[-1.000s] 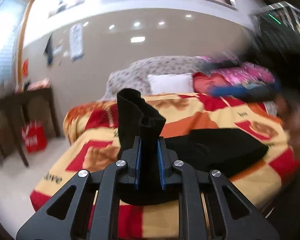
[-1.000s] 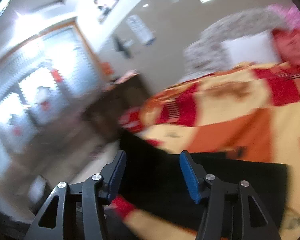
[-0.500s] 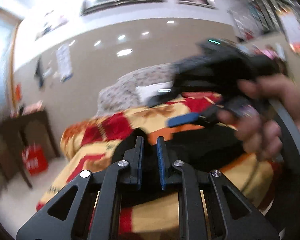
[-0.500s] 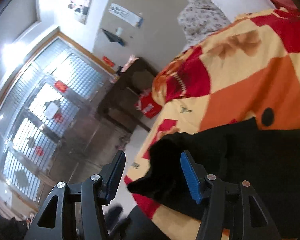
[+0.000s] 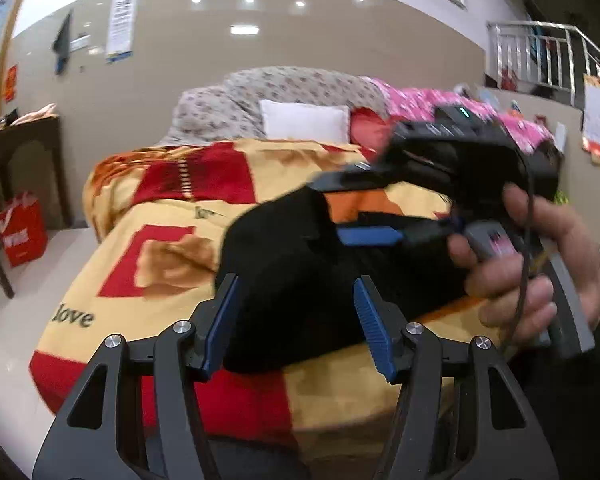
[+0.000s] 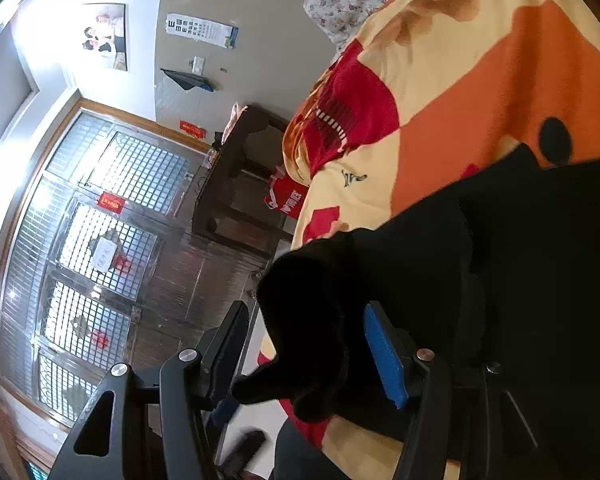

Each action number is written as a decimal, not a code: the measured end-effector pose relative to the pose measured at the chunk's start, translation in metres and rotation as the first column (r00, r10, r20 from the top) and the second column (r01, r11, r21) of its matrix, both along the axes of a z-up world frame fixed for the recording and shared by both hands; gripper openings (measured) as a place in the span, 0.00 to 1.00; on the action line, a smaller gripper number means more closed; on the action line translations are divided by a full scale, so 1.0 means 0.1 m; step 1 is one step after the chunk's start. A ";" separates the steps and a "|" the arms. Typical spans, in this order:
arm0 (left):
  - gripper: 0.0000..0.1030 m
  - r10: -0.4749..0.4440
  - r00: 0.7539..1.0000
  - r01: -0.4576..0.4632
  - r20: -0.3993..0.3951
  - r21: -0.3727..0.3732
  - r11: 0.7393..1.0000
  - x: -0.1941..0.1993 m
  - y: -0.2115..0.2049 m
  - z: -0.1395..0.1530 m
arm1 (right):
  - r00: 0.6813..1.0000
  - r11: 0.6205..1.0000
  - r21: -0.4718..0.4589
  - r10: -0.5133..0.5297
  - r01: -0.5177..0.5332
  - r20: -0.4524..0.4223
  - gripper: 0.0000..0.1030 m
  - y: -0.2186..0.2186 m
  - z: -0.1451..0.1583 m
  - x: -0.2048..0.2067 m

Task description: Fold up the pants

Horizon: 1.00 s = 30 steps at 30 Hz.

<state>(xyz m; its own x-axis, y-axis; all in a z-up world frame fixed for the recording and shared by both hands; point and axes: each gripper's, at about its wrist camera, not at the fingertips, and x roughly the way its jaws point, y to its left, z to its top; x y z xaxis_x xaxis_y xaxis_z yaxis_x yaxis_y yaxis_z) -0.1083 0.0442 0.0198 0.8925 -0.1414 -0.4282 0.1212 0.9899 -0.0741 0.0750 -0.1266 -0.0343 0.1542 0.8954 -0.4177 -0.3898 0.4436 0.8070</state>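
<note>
The left gripper [image 5: 294, 322] is spread wide, black pants [image 5: 300, 280] bunched at 12 o'clock on the bed [image 5: 160, 240]. The right gripper [image 6: 304, 350], likewise released, straddles a raised fold, probably to pinch it for folding.

Beige wall [image 5: 172, 80], dark wooden table [image 5: 20, 148], gridded window [image 6: 100, 220], glossy floor [image 5: 32, 272].

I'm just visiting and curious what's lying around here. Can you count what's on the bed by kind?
Black pants: 1
Patterned blanket: 1
White pillow: 1
Red pillow: 1
Grey floral quilt: 1
Pink bedding: 1
Total: 6
</note>
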 end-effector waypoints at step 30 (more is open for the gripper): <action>0.57 0.244 0.963 -0.266 0.116 0.573 0.775 0.17 -0.90 -0.34 | 0.988 0.979 -0.186 0.110 -0.089 0.109 0.06 0.23 0.50 -0.04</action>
